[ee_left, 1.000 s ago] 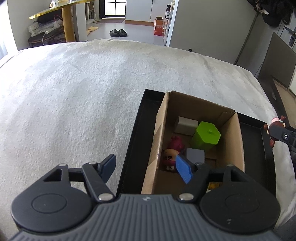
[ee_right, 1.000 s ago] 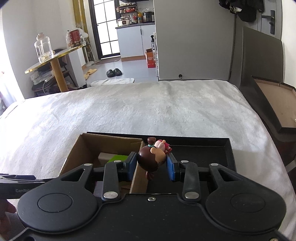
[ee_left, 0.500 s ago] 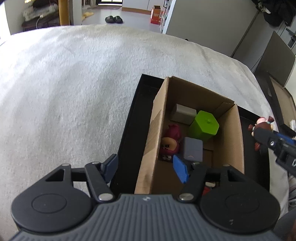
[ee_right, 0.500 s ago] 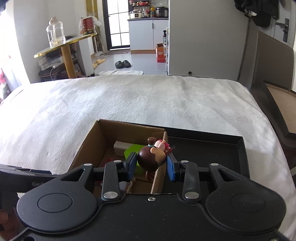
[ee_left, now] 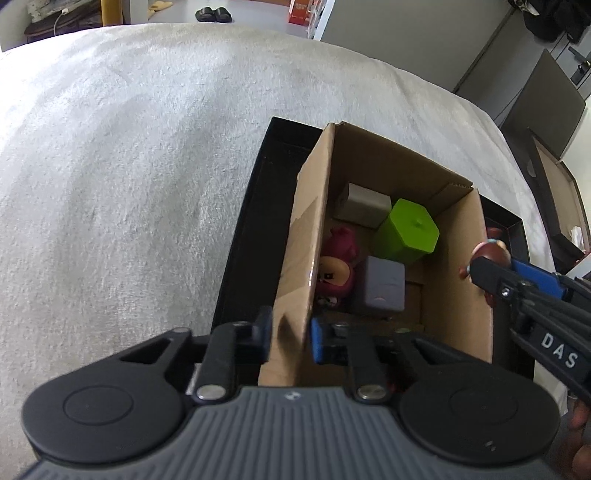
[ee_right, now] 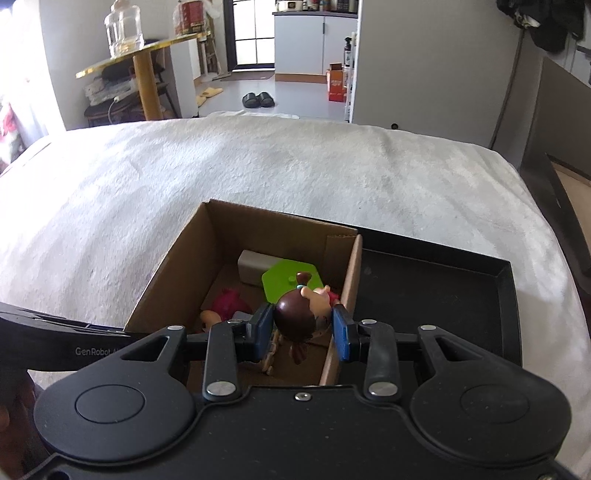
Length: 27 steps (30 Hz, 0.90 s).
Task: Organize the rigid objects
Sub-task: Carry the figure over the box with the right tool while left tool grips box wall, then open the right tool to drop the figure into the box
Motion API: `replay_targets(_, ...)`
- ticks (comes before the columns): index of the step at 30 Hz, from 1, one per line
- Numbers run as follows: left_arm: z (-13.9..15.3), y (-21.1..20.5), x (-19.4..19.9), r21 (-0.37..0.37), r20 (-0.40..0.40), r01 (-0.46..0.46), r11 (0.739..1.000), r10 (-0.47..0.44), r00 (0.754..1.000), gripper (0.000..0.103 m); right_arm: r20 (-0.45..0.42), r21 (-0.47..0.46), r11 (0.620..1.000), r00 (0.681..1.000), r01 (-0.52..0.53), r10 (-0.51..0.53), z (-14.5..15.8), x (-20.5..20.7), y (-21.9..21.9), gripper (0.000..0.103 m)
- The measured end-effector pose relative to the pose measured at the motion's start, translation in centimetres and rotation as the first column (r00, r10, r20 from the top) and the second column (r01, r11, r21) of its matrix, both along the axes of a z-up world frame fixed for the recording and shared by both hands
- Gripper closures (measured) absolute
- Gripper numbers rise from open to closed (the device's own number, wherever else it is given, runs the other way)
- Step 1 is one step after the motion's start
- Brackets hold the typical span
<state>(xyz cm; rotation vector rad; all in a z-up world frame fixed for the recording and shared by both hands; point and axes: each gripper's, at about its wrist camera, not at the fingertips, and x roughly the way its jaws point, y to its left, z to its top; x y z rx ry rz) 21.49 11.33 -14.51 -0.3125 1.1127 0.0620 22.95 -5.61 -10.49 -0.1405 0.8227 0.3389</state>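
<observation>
An open cardboard box (ee_left: 461, 266) (ee_right: 173, 273) stands in a black tray (ee_left: 240, 236) (ee_right: 443, 295) on a white bedcover. Inside lie a green hexagonal container (ee_left: 406, 232) (ee_right: 286, 282), a beige block (ee_left: 364, 205) (ee_right: 255, 264), a grey cube (ee_left: 380, 286) and a pink bear toy (ee_left: 338, 266) (ee_right: 229, 304). My left gripper (ee_left: 290, 338) is shut on the box's left wall. My right gripper (ee_right: 302, 328) (ee_left: 498, 275) is shut on a brown-haired doll figure (ee_right: 301, 314) (ee_left: 489, 253), held over the box's right side.
A dark board with a brown panel (ee_left: 554, 184) (ee_right: 569, 192) lies off the bed's right edge. A gold-topped side table (ee_right: 144, 70) with a glass jar (ee_right: 123, 27) stands beyond the bed at left. Slippers (ee_right: 258, 99) sit on the floor.
My left gripper has closed on the box's left wall. My right gripper has carried the doll leftward from above the tray to over the box.
</observation>
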Motion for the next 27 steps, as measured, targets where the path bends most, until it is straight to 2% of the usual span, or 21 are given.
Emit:
replay_targets(8,-0.2,0.1,0.1,-0.011,0.004,0.011,1.000,-0.011,1.000,0.089,-0.004,-0.039,0.999,1.000,-0.015,0.015,-0.9,0.6,0.9,0.067)
replay_targets(9,-0.2,0.1,0.1,-0.012,0.005,0.012,1.000,-0.012,1.000,0.089,-0.001,-0.054,0.999,1.000,-0.007,0.007,-1.1,0.6,0.9,0.064)
replay_targets(10,-0.2,0.2,0.1,-0.014,0.006,0.011,1.000,-0.011,1.000,0.089,0.001,-0.071,0.997,1.000,-0.003,0.003,-1.2,0.7,1.0,0.057)
replay_targets(12,-0.1,0.2,0.0,-0.014,0.009,0.011,1.000,-0.011,1.000,0.089,0.011,-0.098,0.995,1.000,0.011,-0.010,-1.2,0.5,0.9,0.052)
replay_targets(20,0.1,0.4,0.0,-0.020,0.016,0.007,1.000,-0.006,1.000,0.089,0.000,-0.073,0.997,0.999,0.036,-0.036,-1.0,-0.6,-1.2,0.050)
replay_targets(24,0.5,0.3,-0.4,-0.015,0.032,0.004,1.000,-0.004,0.999,0.089,0.005,-0.039,0.998,0.999,0.051,-0.051,-0.7,-0.9,-2.3,0.044)
replay_targets(27,1.0,0.2,-0.6,-0.009,0.039,-0.005,1.000,0.005,0.999,0.089,0.004,-0.021,0.998,0.999,0.053,-0.053,-0.6,-1.3,-3.0,0.043)
